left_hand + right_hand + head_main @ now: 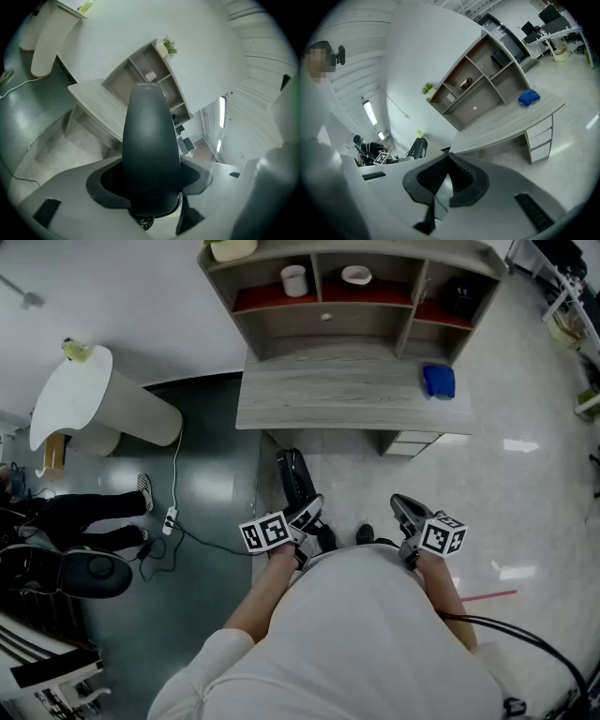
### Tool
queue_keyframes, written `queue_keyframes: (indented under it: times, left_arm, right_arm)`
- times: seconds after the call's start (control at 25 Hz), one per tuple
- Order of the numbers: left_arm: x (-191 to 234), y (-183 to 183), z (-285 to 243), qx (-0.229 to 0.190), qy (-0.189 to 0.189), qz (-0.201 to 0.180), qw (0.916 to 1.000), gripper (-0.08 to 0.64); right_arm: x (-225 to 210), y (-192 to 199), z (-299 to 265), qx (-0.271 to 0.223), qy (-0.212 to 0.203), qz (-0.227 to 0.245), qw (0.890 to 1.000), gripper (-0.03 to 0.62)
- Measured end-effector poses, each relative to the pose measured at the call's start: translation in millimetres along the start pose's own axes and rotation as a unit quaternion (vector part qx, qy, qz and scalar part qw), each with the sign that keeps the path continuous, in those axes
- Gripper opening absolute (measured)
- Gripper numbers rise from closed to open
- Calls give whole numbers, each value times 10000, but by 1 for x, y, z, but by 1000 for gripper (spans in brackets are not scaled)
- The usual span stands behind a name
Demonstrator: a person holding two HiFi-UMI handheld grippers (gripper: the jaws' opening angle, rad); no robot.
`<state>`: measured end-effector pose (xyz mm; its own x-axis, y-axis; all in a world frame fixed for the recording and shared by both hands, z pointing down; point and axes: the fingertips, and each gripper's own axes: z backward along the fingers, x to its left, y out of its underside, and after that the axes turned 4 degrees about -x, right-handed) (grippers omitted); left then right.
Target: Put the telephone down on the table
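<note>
The telephone (296,476) is a long black handset, and my left gripper (307,512) is shut on its lower end, holding it over the floor in front of the grey wooden table (328,399). In the left gripper view the telephone (150,140) stands up between the wide-set jaws and hides the middle of the table (91,101). My right gripper (408,510) hangs beside it at the same height, shut with nothing in it; its jaws (447,157) meet at the tips.
A blue cloth-like lump (438,381) lies on the table's right end. The shelf unit behind holds a white cup (294,280) and a bowl (356,276). Drawers (412,442) sit under the right side. A cable and power strip (170,519), a person's legs (89,512) and a chair (89,573) lie to the left.
</note>
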<state>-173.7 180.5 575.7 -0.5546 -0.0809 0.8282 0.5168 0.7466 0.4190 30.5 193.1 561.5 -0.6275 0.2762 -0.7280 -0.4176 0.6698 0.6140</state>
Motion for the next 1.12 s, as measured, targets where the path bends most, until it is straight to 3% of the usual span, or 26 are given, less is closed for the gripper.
queue_keyframes:
  times: [0.64, 1.12]
  left_arm:
    - [-3, 1, -3, 20, -79, -67, 9999, 299]
    - [-15, 12, -16, 18, -100, -159, 9998, 299]
  right_arm:
    - [0, 0, -1, 53, -145, -76, 9999, 16]
    - [-19, 4, 7, 400, -128, -81, 9991, 17]
